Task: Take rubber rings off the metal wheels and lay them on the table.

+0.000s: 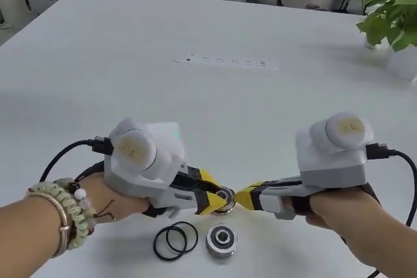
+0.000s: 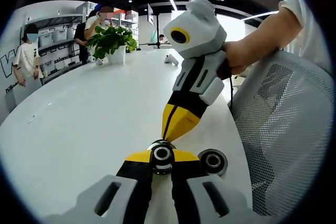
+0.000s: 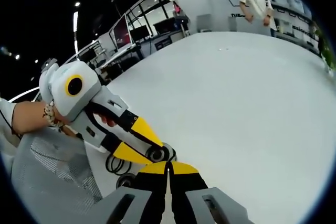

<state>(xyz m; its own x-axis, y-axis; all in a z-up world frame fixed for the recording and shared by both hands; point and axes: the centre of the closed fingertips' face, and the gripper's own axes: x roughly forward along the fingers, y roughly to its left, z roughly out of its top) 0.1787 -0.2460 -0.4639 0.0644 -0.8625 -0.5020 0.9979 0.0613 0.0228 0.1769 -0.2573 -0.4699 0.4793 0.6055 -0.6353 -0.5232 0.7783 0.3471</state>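
Rubber rings, two of them, lie flat on the counter, just nearer the person than the held wheel, and a second wheel rests beside them. The left gripper has its fingers clamped on the held wheel's sides, apparently to steady it and leave the rim free. The right gripper meets that rim from the opposite side with its fingers pressed together, probably to peel a ring. Whether rubber is nipped between them I cannot tell.
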